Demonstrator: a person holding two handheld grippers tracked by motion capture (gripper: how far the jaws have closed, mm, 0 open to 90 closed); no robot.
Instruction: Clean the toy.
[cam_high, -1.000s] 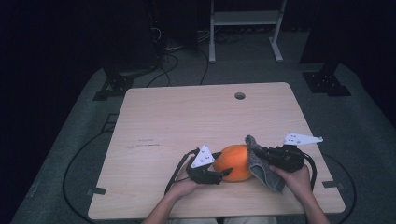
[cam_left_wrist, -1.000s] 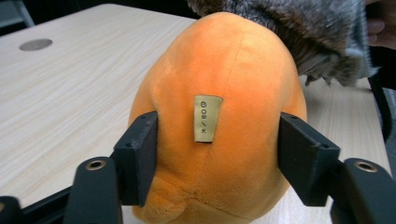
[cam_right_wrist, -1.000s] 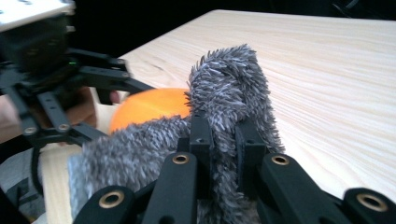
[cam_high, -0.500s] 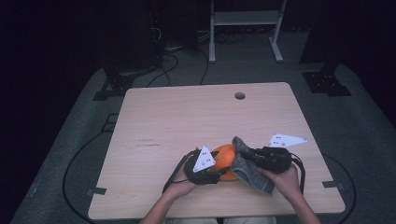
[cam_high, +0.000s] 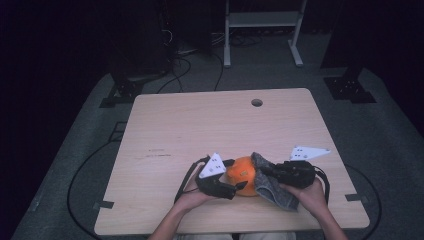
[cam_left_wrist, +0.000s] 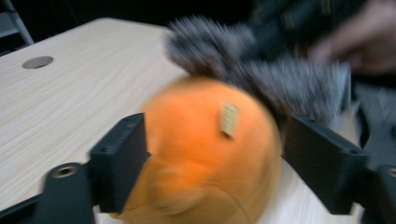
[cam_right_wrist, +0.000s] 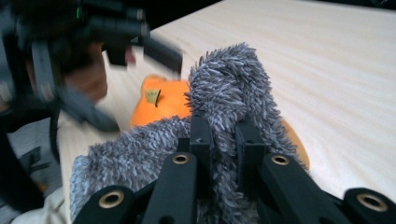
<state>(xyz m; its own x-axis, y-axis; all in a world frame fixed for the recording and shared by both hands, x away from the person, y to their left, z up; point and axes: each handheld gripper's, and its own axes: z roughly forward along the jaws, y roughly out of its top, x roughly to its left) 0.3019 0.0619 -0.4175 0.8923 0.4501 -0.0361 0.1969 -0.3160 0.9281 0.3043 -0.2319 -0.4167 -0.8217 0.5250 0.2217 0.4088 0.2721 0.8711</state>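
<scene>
While our right gripper (cam_right_wrist: 219, 140) keeps its jaws clenched on the grey fuzzy cloth (cam_right_wrist: 233, 88), the cloth drapes over the orange plush ball (cam_high: 243, 175) near the front edge of the wooden surface (cam_high: 200, 125). Our left gripper (cam_left_wrist: 215, 158) straddles the ball, jaws just opening, released, not visibly pressing it.

The soft ball (cam_high: 243, 174) is orange with a small tan tag; the fuzzy cloth (cam_high: 272, 186) is grey; the desk (cam_high: 200, 125) is pale wood-grain.
</scene>
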